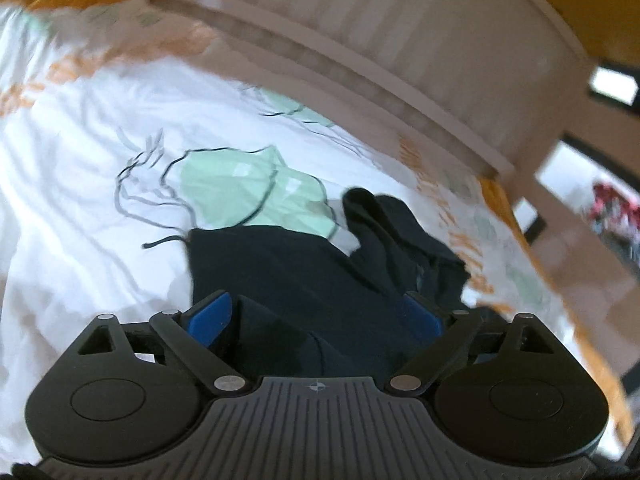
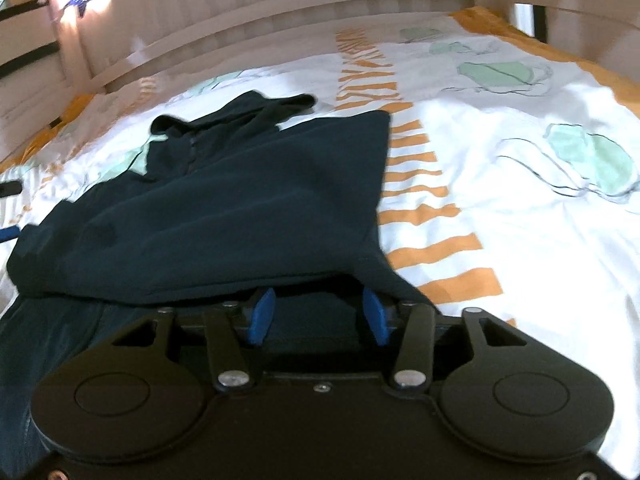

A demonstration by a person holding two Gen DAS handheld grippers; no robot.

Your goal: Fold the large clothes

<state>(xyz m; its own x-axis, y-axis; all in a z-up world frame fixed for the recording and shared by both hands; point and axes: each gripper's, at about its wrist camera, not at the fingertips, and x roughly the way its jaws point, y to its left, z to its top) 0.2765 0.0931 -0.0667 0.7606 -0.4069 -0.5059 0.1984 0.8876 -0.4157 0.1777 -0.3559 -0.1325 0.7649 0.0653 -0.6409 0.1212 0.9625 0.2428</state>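
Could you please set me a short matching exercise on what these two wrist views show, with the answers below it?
Things:
1. garment
2. bed cover
3. gripper pads
4. bed frame

Descriptions:
A. bright blue
B. pale, with vertical slats
C. dark navy, lying partly folded on the bed
D. white, with orange stripes and green patches

Pairs: 1-C, 2-D, 3-A, 4-B

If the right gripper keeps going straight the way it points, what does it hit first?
Most likely the dark garment: its near edge drapes right over the fingertips of the right gripper, whose jaws stand apart. Depth is hard to judge; the bedspread lies beneath.
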